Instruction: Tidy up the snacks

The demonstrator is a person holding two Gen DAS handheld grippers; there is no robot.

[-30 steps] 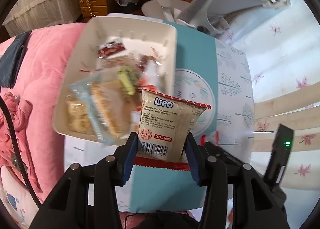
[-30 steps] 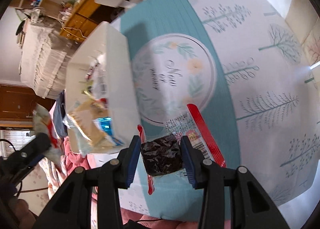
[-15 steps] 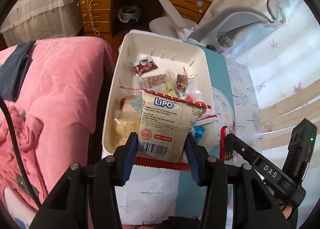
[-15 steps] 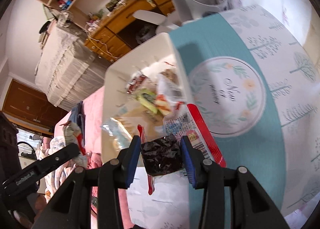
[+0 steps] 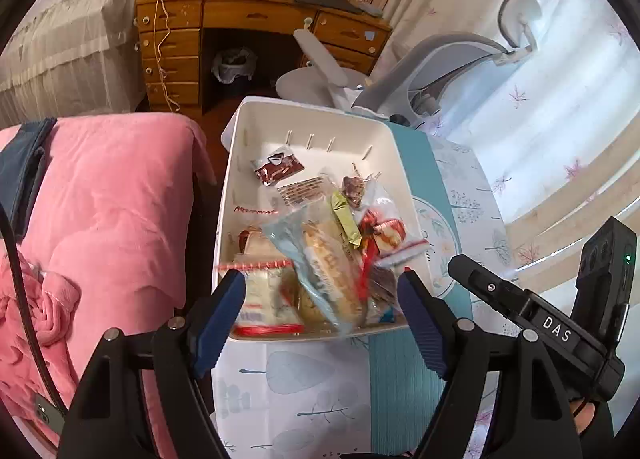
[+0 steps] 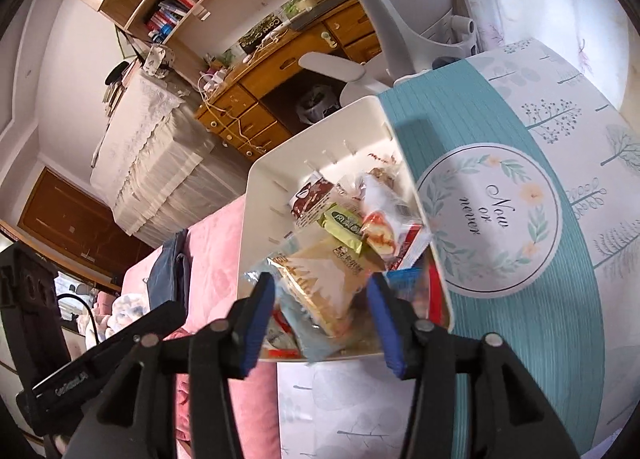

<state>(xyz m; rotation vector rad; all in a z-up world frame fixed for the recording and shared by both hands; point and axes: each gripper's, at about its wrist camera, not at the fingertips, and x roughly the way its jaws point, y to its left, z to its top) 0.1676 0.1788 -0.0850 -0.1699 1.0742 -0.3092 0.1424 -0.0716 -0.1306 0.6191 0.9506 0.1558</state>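
A white plastic bin (image 5: 240,163) on the table holds several wrapped snacks. It also shows in the right wrist view (image 6: 256,195). The beige Lipo packet (image 5: 264,295) lies blurred in the bin's near left corner. A dark-filled red-edged packet (image 5: 380,283) lies at the near right. My left gripper (image 5: 320,315) is open and empty just above the bin's near edge. My right gripper (image 6: 322,319) is open and empty over the same near edge, above a clear-wrapped sandwich cake (image 6: 320,279).
The table has a teal and white tree-print cloth (image 6: 540,259). A pink blanket (image 5: 100,219) lies left of the bin. A grey office chair (image 5: 440,67) and a wooden desk (image 5: 240,27) stand behind. The right gripper's body (image 5: 540,323) shows at the left view's right side.
Both grippers have opened and let go of their packets. The Lipo packet and the dark packet have dropped into the bin. Both grippers have moved over the bin's near edge.
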